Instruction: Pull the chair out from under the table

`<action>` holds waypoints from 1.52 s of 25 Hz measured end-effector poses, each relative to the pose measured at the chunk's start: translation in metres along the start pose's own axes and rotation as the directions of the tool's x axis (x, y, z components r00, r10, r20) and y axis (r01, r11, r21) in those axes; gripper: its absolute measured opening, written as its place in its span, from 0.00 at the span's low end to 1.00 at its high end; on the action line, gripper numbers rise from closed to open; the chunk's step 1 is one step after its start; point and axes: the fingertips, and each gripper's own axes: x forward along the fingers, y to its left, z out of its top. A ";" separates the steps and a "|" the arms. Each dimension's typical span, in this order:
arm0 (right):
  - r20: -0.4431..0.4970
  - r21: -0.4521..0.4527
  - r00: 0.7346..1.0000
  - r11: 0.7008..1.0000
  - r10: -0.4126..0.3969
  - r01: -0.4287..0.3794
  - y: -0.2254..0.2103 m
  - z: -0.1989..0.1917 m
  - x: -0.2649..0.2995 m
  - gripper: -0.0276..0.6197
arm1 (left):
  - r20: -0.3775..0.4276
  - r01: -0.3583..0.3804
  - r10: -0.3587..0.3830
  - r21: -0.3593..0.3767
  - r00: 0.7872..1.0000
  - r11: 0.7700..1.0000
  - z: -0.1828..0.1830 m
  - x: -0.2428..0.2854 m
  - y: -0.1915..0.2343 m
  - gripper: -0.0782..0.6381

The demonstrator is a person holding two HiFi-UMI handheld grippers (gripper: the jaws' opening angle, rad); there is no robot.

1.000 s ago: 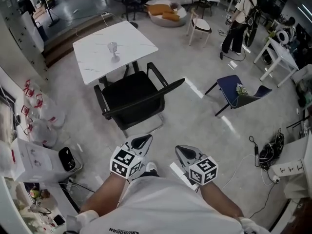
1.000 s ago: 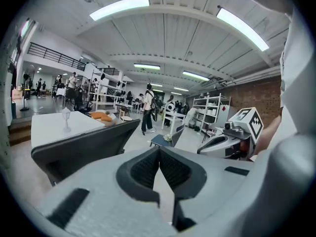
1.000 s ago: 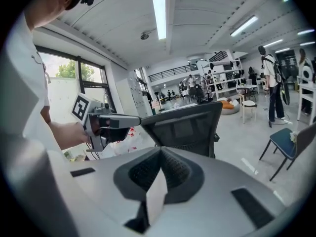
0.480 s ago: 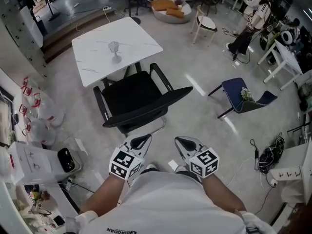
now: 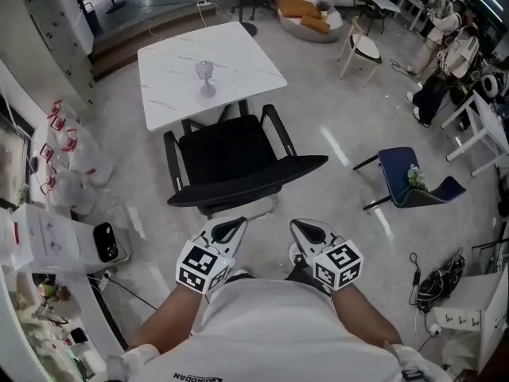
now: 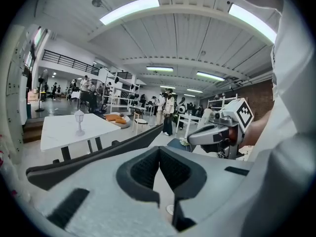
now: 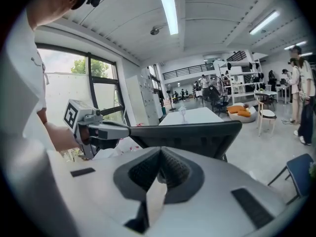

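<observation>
Head view: left gripper [image 5: 231,229] and right gripper [image 5: 307,230], fingers together and empty, hover near the black office chair [image 5: 231,161], likely poised to pull it from the worktop [image 5: 171,74].

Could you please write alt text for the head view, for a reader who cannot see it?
Seen from above, a black chair stands at a white table that bears a stemmed glass, its backrest toward the viewer. The person's left gripper and right gripper, both shut and empty, are side by side short of the backrest.
</observation>
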 end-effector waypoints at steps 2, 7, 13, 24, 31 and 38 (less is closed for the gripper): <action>-0.018 -0.034 0.998 0.997 0.063 -0.064 -0.009 0.002 0.005 0.05 | 0.002 -0.051 0.051 -0.020 0.999 0.999 0.003 0.011 0.000 0.12; -0.081 -0.077 0.974 0.973 0.210 -0.216 -0.035 0.005 0.020 0.05 | 0.010 -0.182 0.184 -0.089 0.983 0.979 0.011 0.036 0.001 0.12; -0.080 -0.088 0.949 0.946 0.306 -0.312 -0.076 0.021 0.027 0.05 | 0.021 -0.287 0.291 -0.115 0.956 0.951 0.027 0.067 0.001 0.12; -0.078 -0.113 0.904 0.897 0.420 -0.427 -0.096 0.039 0.035 0.05 | 0.013 -0.451 0.457 -0.141 0.889 0.881 0.035 0.058 0.010 0.12; -0.050 -0.105 0.905 0.899 0.422 -0.425 -0.078 0.049 0.040 0.05 | 0.016 -0.460 0.467 -0.150 0.884 0.875 0.035 0.034 0.016 0.12; 0.003 -0.092 0.925 0.921 0.380 -0.378 -0.052 0.060 0.046 0.05 | 0.029 -0.449 0.455 -0.115 0.890 0.886 0.038 0.002 0.034 0.12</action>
